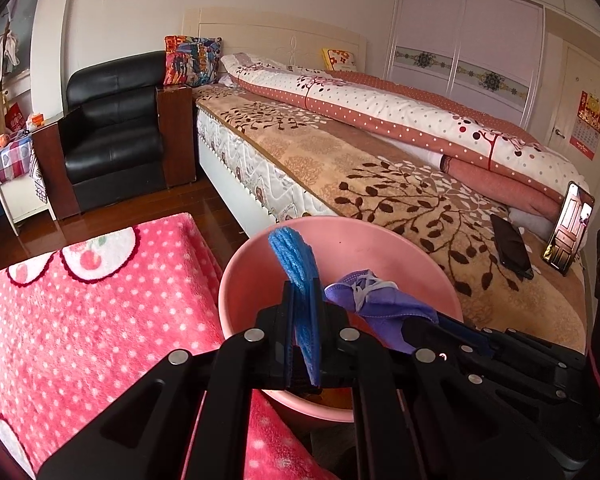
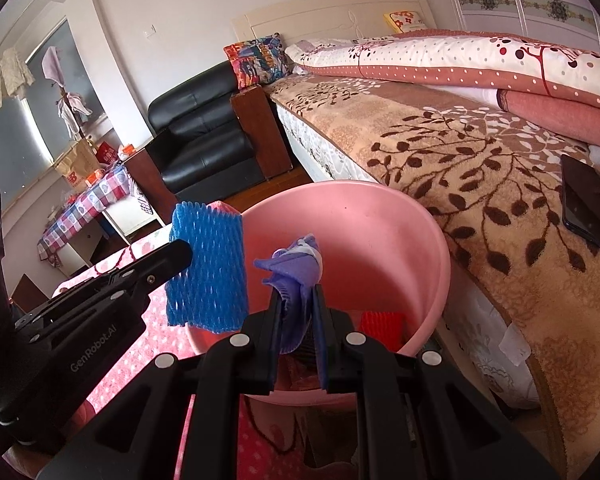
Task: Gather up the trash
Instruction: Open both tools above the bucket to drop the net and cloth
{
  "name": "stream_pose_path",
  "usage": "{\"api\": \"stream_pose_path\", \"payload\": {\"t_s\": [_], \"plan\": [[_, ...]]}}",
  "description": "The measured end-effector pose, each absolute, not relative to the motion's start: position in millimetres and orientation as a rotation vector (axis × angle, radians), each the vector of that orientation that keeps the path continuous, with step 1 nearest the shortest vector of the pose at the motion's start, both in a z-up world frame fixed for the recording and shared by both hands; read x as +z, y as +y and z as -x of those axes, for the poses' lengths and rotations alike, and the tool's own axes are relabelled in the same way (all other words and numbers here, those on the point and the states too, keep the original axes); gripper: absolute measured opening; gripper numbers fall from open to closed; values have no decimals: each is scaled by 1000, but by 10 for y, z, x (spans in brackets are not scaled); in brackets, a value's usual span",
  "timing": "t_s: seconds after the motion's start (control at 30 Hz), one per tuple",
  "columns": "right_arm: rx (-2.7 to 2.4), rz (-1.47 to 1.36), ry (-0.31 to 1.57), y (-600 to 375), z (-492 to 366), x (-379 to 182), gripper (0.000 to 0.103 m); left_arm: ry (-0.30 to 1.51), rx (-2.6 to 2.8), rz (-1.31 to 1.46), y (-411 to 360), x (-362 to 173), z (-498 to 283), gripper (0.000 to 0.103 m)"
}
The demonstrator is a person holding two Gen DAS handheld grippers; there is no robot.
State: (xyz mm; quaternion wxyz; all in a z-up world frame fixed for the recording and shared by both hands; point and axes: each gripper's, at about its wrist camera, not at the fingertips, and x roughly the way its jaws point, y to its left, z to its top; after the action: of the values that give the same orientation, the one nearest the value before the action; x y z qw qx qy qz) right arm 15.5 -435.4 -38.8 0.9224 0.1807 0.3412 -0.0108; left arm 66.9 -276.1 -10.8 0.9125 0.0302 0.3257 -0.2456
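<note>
We hold light, soft trash: left fingers [image 1: 302,304] clench blue foam netting [image 1: 292,256], right fingers [image 2: 298,300] crumpled purple mask [image 2: 296,264], both over the pink plastic basin's rim [image 2: 432,220].

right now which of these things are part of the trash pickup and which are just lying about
Part of the job:
- blue foam net, clamped in the left gripper
- purple face mask, clamped in the right gripper
- pink bin
- red foam net, already in the bin

Just lying about:
- black phone on the bed blanket
- propped phone
- black armchair
- comic-print cushion
</note>
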Motion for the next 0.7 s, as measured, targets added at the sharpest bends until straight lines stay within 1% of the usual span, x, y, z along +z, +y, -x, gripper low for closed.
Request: {"api": "stream_pose_path", "payload": {"t_s": [0.47, 0.53, 0.6, 0.63, 0.67, 0.7], "plan": [[-39, -360, 718, -4344, -254, -462, 15, 712, -498, -80, -2870, -214, -758, 7], [-43, -356, 717, -4344, -255, -460, 16, 719, -493, -85, -2883, -221, -772, 7], [-42, -352, 714, -4331, -248, -453, 18, 731, -486, -89, -2896, -229, -786, 10], [-40, -349, 711, -4326, -246, -445, 21, 735, -483, -88, -2896, -231, -790, 18], [-45, -344, 708, -4319, -240, -434, 22, 733, -478, -86, -2892, -229, -789, 21], [-50, -339, 703, -4316, -233, -423, 22, 730, -475, -84, -2887, -222, -788, 22]]}}
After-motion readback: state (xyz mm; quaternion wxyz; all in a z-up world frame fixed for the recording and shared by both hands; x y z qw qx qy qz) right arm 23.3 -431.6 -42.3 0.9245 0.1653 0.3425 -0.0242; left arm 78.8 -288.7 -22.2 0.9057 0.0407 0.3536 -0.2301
